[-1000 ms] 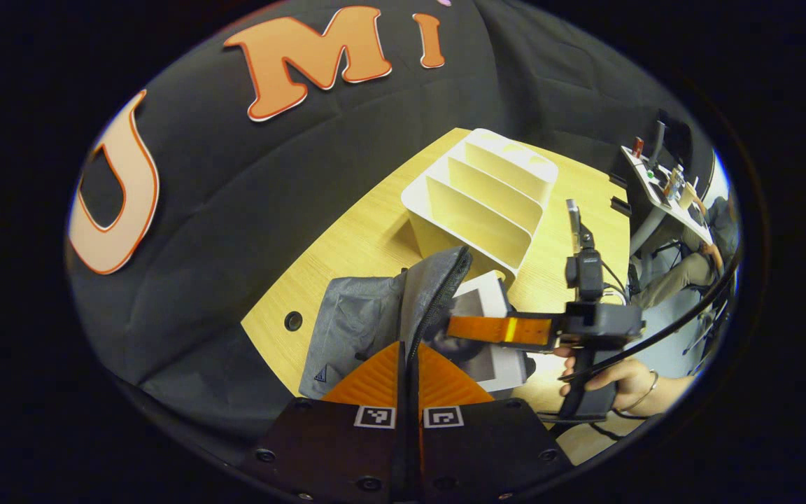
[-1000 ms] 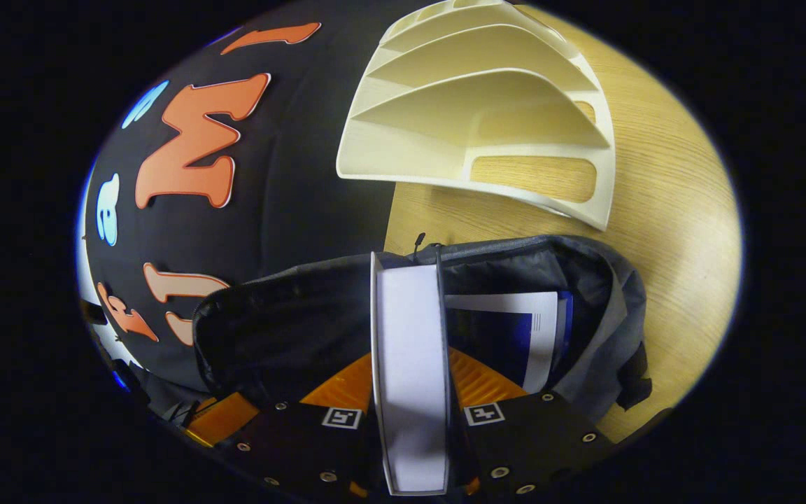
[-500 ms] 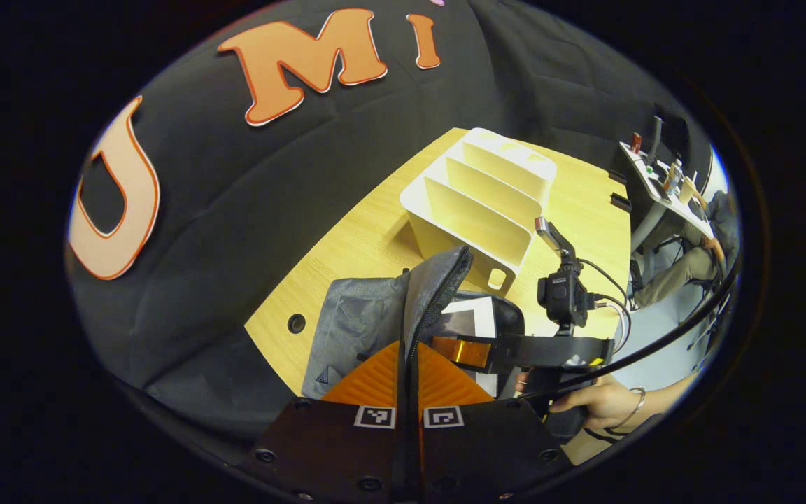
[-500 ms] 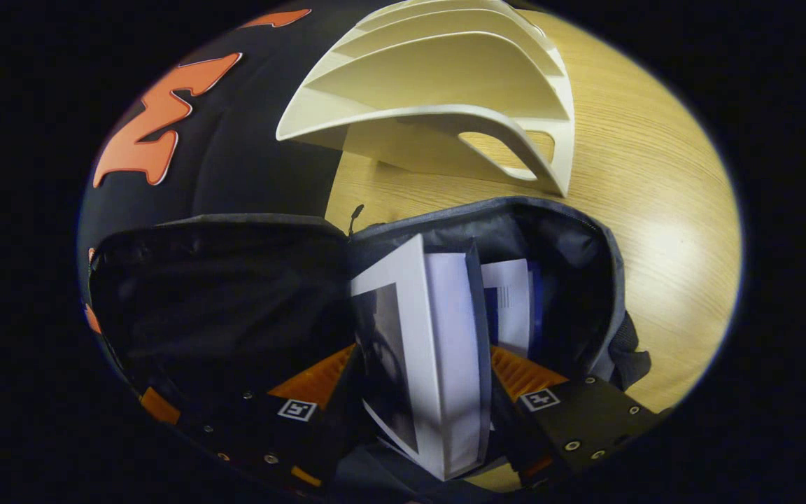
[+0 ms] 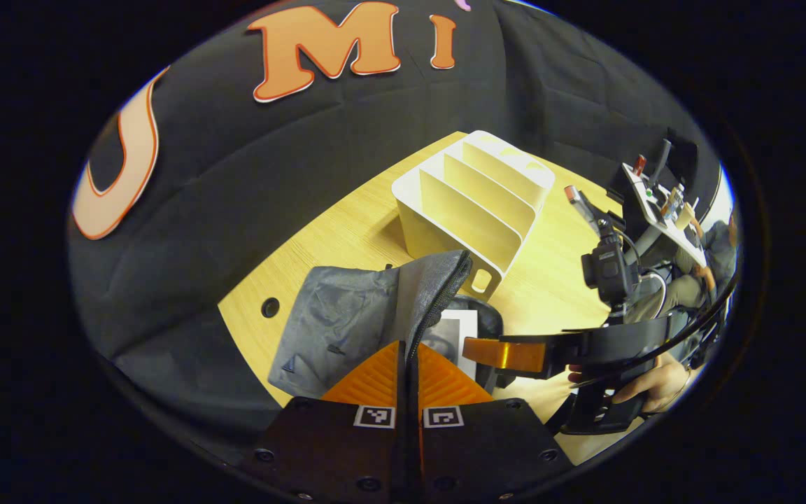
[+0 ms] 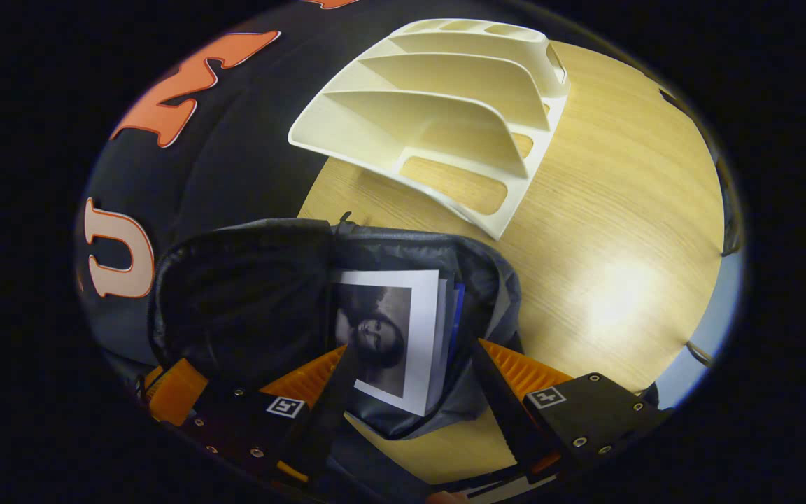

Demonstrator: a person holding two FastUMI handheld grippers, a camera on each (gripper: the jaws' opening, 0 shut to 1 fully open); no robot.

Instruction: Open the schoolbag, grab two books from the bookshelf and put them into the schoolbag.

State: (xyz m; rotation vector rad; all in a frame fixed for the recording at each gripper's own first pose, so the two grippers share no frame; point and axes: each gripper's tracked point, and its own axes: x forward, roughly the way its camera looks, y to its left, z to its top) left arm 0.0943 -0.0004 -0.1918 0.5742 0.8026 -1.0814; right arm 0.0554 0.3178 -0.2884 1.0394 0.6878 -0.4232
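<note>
Schoolbag [image 6: 487, 280] open; books [image 6: 403, 329] half hidden inside. Right gripper [image 6: 410, 381] spread, empty; left gripper [image 5: 408, 364] clenched on bag flap [image 5: 438, 280].

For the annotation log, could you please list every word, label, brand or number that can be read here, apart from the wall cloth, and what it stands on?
No text can be read.
On the schoolbag: a small triangular badge, too small to read.
On the top book: a portrait picture, no legible words.
On the left tongs: square coded markers, patterns, not words.
</note>
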